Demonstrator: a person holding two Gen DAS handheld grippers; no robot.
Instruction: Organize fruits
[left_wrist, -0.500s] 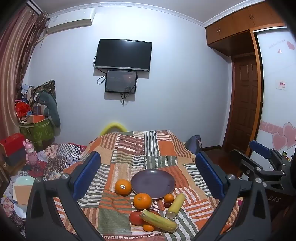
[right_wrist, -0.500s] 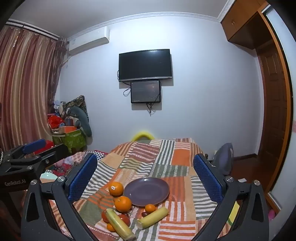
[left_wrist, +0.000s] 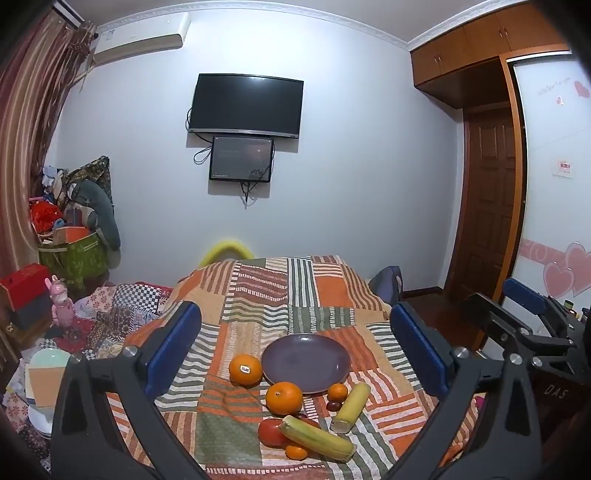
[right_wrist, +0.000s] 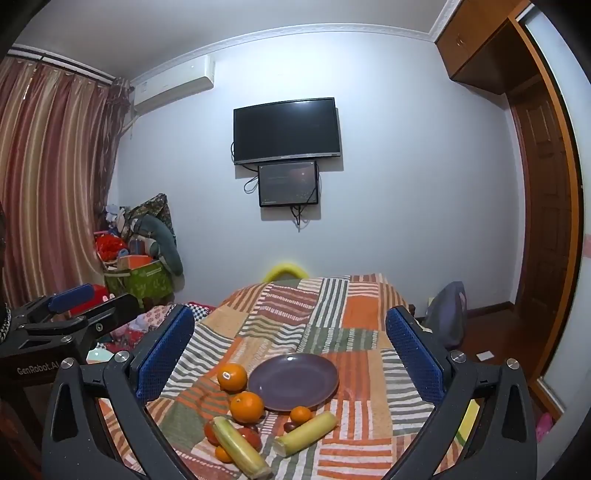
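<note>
An empty purple plate lies on the striped patchwork cloth. Around its near side lie two oranges, a small mandarin, a dark small fruit, two corn cobs, a red tomato and another small mandarin. My left gripper is open and empty, held above and before the fruits. My right gripper is open and empty too. Each gripper shows at the edge of the other's view.
The cloth covers a table that runs toward the back wall. Clutter, a green box and quilts fill the left side. A bag and a wooden door are on the right.
</note>
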